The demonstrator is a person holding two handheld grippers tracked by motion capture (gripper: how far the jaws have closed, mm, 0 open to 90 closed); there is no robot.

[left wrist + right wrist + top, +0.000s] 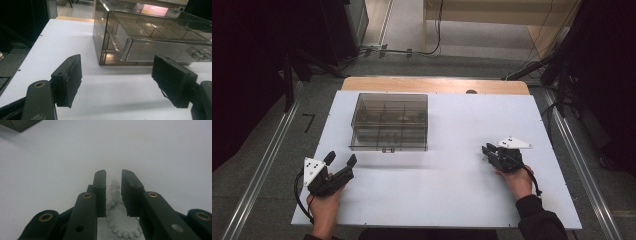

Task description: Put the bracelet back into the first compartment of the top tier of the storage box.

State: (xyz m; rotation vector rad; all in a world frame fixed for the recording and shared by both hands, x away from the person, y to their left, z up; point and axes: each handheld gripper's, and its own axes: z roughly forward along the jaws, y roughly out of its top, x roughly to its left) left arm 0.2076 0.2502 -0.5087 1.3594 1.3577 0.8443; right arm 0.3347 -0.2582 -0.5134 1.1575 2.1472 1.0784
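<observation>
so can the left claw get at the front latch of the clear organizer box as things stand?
Probably yes. The left claw stands open, pointing at the clear organizer box. Bare white table lies between them, and the latch on the front wall faces it unobstructed.

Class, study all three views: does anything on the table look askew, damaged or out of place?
Little stands out. The pad edges on the left claw look frayed. The clear compartment box sits square, and a pale bead bracelet lies between the right claw's jaws.
</observation>
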